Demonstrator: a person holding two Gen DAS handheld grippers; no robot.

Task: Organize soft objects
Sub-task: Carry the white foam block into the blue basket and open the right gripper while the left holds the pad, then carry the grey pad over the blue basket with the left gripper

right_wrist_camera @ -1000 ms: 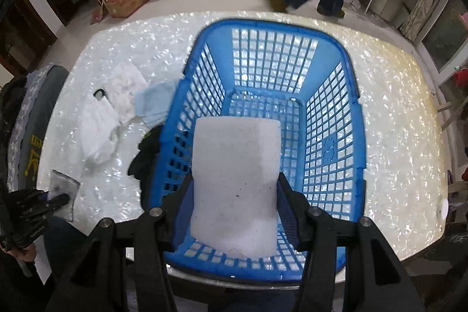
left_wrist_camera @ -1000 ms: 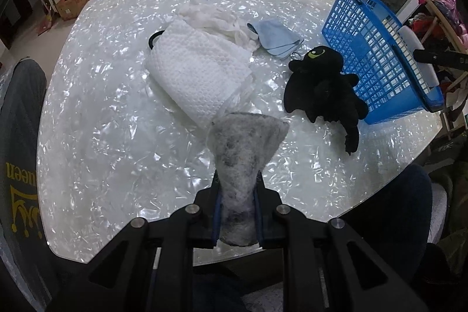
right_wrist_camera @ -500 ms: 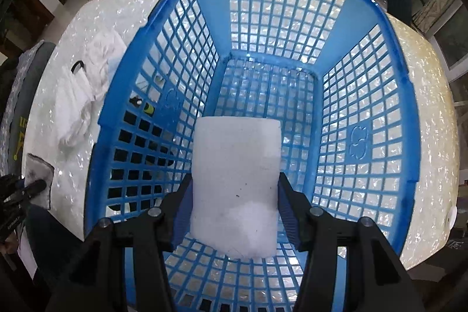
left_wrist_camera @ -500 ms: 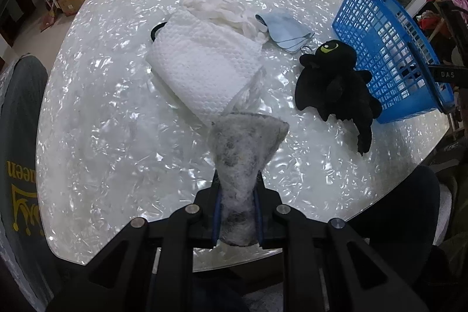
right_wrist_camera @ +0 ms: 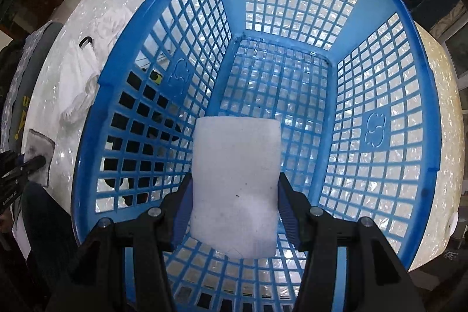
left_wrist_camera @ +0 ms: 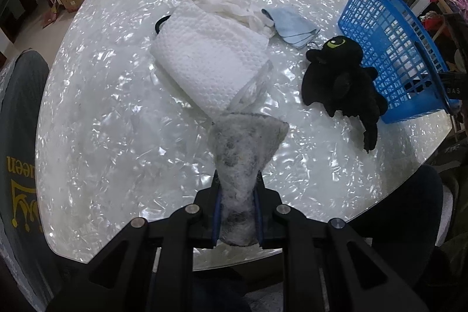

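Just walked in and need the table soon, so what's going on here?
Someone is sorting soft things into a blue basket with two handheld grippers. The right gripper holds a white sponge block over the basket, which looks empty. The left gripper holds a grey fuzzy pad above the table. A white towel, blue cloth and black plush toy lie on the table.

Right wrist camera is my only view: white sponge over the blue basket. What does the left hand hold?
Observer: The left gripper is shut on a grey speckled sponge, above the table.
Operator: What soft things wait outside the basket?
Observer: A black plush toy lies against the basket; your view shows it only through the grid.
Operator: Anything more?
Observer: A folded light blue cloth beside the white towel.
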